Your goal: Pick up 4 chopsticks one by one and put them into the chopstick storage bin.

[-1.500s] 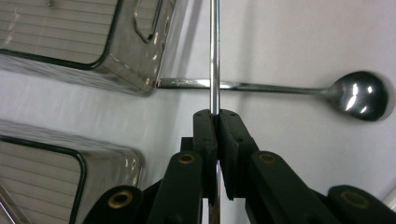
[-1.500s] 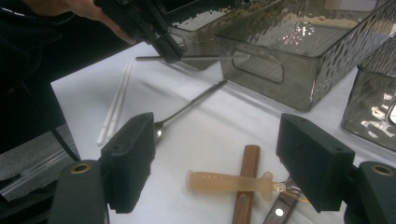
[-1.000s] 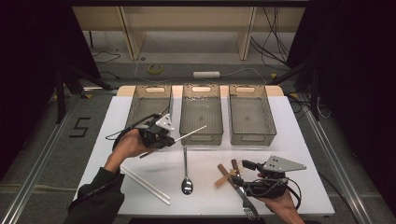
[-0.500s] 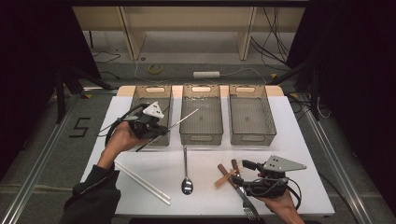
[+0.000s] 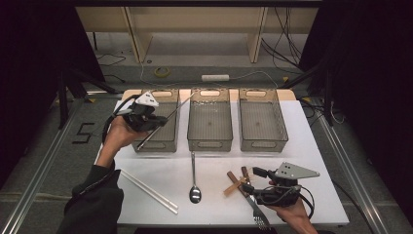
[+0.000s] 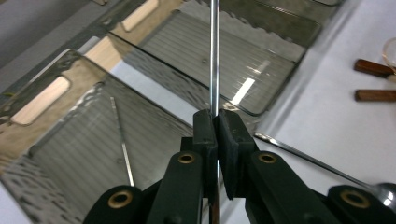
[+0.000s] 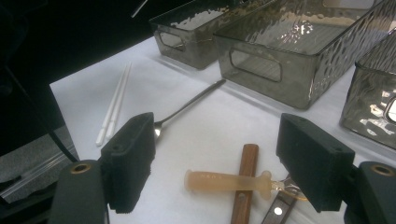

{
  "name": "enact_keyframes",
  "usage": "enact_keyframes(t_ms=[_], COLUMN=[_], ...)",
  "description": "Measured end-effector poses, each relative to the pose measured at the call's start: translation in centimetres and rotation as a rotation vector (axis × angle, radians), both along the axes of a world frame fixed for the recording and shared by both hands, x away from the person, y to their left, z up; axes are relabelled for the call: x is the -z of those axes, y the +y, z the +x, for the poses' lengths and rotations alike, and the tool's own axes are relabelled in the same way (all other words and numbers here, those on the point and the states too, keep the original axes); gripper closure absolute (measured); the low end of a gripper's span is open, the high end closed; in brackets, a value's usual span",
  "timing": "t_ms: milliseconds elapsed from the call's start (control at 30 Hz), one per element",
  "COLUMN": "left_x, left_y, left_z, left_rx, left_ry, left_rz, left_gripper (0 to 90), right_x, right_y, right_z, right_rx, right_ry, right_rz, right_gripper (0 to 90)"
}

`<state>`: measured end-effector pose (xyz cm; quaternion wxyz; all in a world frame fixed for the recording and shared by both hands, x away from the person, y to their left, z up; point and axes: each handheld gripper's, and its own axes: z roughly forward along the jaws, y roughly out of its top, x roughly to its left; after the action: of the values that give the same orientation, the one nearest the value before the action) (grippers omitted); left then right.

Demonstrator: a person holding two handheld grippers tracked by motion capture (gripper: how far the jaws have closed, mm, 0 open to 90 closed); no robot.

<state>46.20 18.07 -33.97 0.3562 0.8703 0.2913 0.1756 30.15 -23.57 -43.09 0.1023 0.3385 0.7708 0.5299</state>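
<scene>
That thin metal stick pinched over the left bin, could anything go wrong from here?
Possibly. The left hand-held gripper pinches the metal chopstick at one narrow spot, so it might swivel or slip out. Its long free end points across the left bin toward the middle bin, so it could knock a rim or drop outside.

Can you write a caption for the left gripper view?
Left claw shut on a metal chopstick, above the left bin holding another chopstick.

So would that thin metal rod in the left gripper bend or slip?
The rod looks straight though held at one end, so probably stiff. Its shiny surface may slip in the left gripper. On the table it would likely roll.
</scene>
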Motion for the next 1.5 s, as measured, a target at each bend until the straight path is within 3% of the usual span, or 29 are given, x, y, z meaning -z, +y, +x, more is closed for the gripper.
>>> enact_keyframes(t_ms=[267, 633, 1000, 1500], left_x=[-0.2, 0.7, 2.4, 3.7], left_y=[1.5, 3.1, 3.8, 4.4], left_z=[2.0, 4.2, 5.5, 5.8], left_rx=[-0.11, -0.229, -0.281, -0.312], left_ry=[-0.026, -0.047, -0.037, -0.036], left_rz=[-0.036, -0.086, -0.118, -0.136], left_gripper=[85.4, 85.4, 85.4, 85.4], right_x=[0.1, 0.0, 0.0, 0.1], right_y=[0.0, 0.0, 0.0, 0.0], right_z=[0.0, 0.0, 0.0, 0.0], right_rx=[-0.002, -0.003, -0.003, -0.002], right_ry=[-0.002, 0.0, 0.0, 0.004], right_rz=[0.0, 0.001, 0.002, 0.004], right_gripper=[29.2, 29.2, 29.2, 29.2])
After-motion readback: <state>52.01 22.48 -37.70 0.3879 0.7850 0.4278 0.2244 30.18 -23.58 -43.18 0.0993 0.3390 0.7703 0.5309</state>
